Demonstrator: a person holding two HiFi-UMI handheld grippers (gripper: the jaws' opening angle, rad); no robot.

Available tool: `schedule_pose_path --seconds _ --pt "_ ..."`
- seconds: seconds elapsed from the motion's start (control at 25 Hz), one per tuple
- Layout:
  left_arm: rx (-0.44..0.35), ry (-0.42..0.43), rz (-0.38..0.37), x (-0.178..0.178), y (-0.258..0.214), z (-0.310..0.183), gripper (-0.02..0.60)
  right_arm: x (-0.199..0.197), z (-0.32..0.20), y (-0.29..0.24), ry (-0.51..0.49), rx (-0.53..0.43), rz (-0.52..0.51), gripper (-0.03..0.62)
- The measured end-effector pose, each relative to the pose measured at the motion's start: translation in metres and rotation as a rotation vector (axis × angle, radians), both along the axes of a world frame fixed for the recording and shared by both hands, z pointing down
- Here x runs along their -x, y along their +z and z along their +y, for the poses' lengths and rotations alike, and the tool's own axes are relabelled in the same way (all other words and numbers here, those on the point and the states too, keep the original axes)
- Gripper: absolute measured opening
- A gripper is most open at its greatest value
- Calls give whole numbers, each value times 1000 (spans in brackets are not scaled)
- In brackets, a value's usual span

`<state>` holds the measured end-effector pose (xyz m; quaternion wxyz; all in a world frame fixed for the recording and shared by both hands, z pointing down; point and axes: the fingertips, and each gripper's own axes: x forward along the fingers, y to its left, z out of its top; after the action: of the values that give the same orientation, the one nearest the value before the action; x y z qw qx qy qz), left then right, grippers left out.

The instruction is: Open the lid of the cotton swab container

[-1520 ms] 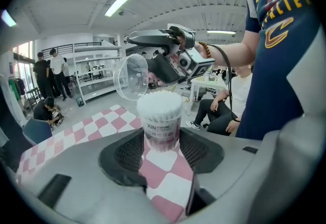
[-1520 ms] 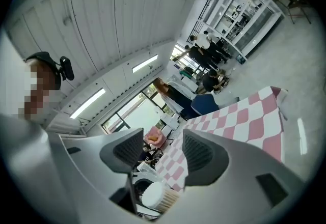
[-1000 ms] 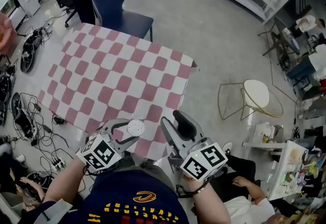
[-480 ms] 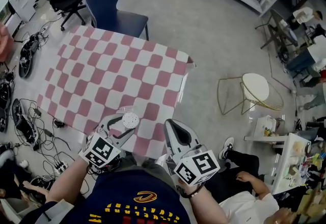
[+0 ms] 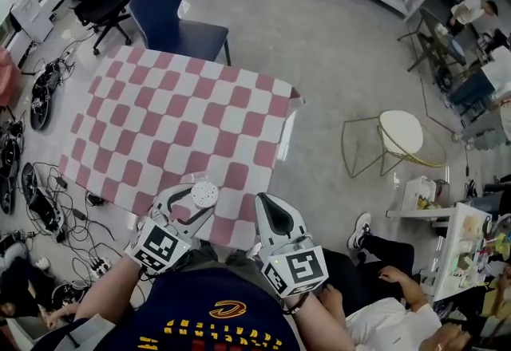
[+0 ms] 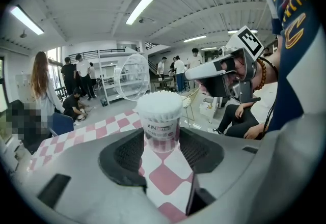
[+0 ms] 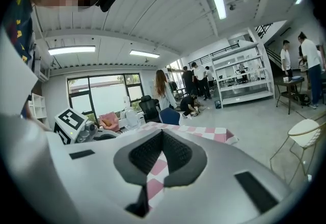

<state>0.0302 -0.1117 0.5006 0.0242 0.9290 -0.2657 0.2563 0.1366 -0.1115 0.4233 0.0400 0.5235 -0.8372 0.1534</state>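
Note:
The cotton swab container (image 6: 160,118), a small clear tub packed with white swabs, stands on the pink-and-white checked table (image 5: 184,118) near its front edge. Its clear round lid (image 6: 131,76) is swung up behind it, so the swab tips are exposed. My left gripper (image 6: 161,141) has its pads against both sides of the tub. From above the container (image 5: 204,195) shows as a white disc between the left gripper's (image 5: 192,202) fingers. My right gripper (image 5: 270,212) hangs beside it to the right, off the table edge, shut and empty; its pads (image 7: 175,154) meet at the tip.
A blue chair (image 5: 172,22) stands at the table's far side. Cables and gear (image 5: 32,182) lie on the floor to the left. A white round stool (image 5: 399,134) and a seated person (image 5: 383,274) are to the right.
The right gripper's jaws have closed with nothing in them, and it has drawn back toward my body. The left gripper keeps its hold on the container.

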Motion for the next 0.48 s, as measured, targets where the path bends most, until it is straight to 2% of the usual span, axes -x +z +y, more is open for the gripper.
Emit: schedule_pose_path --seconds 0.2,0.48 --pt "24 -20 19 1 2 2 222 3 0 -2 -7 -11 4 11" --pt "20 -18 22 1 1 2 222 6 2 -7 -21 -39 52 11"
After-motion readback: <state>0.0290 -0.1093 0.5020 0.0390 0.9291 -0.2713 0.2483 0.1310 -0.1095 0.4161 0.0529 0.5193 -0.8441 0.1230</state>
